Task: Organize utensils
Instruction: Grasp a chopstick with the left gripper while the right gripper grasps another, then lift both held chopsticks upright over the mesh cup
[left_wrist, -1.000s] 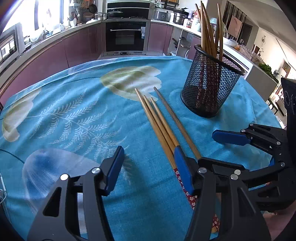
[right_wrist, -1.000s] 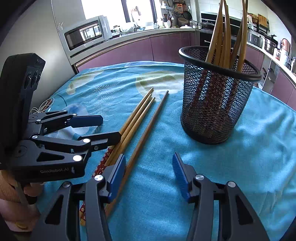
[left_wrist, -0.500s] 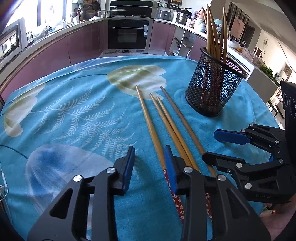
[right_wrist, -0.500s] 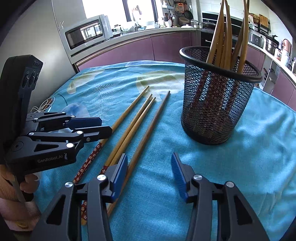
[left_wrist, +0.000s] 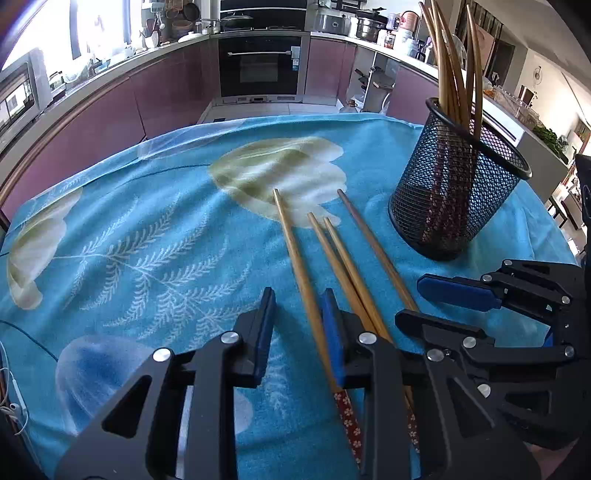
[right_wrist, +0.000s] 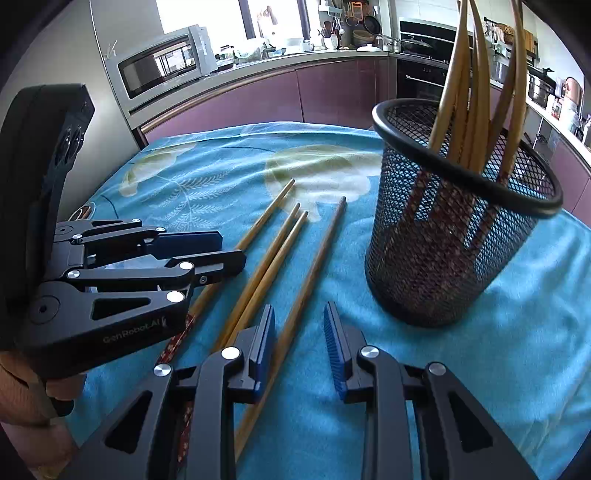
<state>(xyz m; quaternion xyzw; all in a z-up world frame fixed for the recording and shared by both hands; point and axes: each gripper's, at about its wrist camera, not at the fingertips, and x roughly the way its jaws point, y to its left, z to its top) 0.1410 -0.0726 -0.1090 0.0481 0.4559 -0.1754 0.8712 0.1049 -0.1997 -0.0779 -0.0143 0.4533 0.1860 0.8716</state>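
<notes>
Four loose wooden chopsticks lie on the blue cloth. The leftmost chopstick (left_wrist: 295, 258) runs between the fingers of my left gripper (left_wrist: 297, 321), close against the right pad. Those jaws are closing, with a gap still at the left pad. The rightmost chopstick (right_wrist: 317, 266) runs between the fingers of my right gripper (right_wrist: 299, 332), near the left pad, and these jaws are closing too. A middle pair (right_wrist: 280, 243) lies between the two outer chopsticks. The black mesh holder (left_wrist: 454, 206) (right_wrist: 443, 258) stands upright to the right with several chopsticks in it.
The blue leaf-print cloth (left_wrist: 147, 240) covers a round table. A white cable (left_wrist: 11, 387) lies at its left edge. A person's hand (right_wrist: 22, 398) holds the left gripper's handle. Kitchen counters, an oven and a microwave stand beyond the table.
Both grippers' jaws have narrowed. The leftmost chopstick has slid away from the bunch and now lies between the left fingers. The rightmost chopstick now lies between the right fingers.
</notes>
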